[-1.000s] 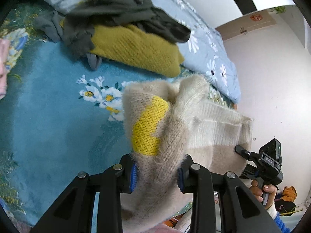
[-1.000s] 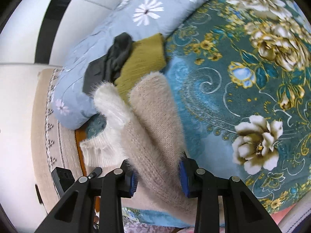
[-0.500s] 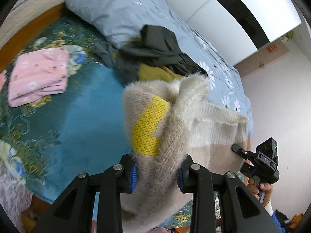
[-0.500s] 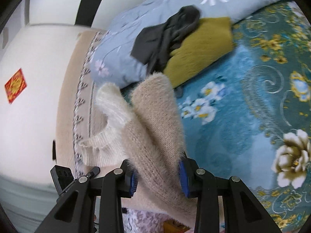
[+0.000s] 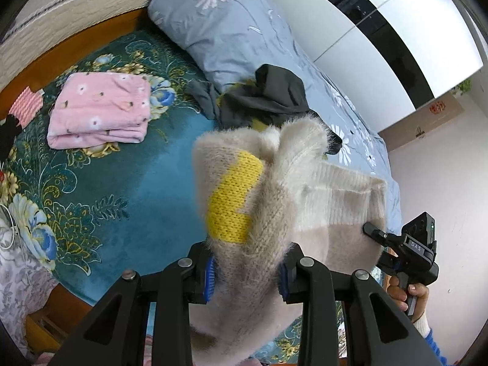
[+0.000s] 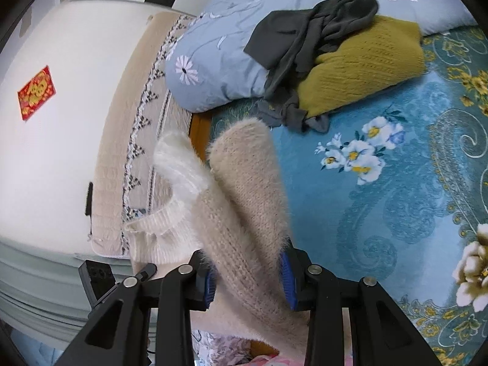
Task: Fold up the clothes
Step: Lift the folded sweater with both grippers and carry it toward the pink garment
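Sweater (image 5: 262,213) hangs mid-frame, pinched by both the left gripper (image 5: 247,270) and right gripper (image 6: 248,271). It has swung up off the bed (image 5: 122,167) within the last second, ready for spreading flat.

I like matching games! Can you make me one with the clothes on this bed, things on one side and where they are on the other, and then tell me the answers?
Things:
1. fluffy beige sweater
2. pink folded cloth
3. dark grey garment
4. mustard knit

Places or states:
A. lying folded and alone on the teal floral blanket
B. draped over the mustard knit, against the blue daisy pillow
C. held up off the bed, with the left gripper and right gripper shut on it
D. partly under the dark grey garment

Pairs: 1-C, 2-A, 3-B, 4-D
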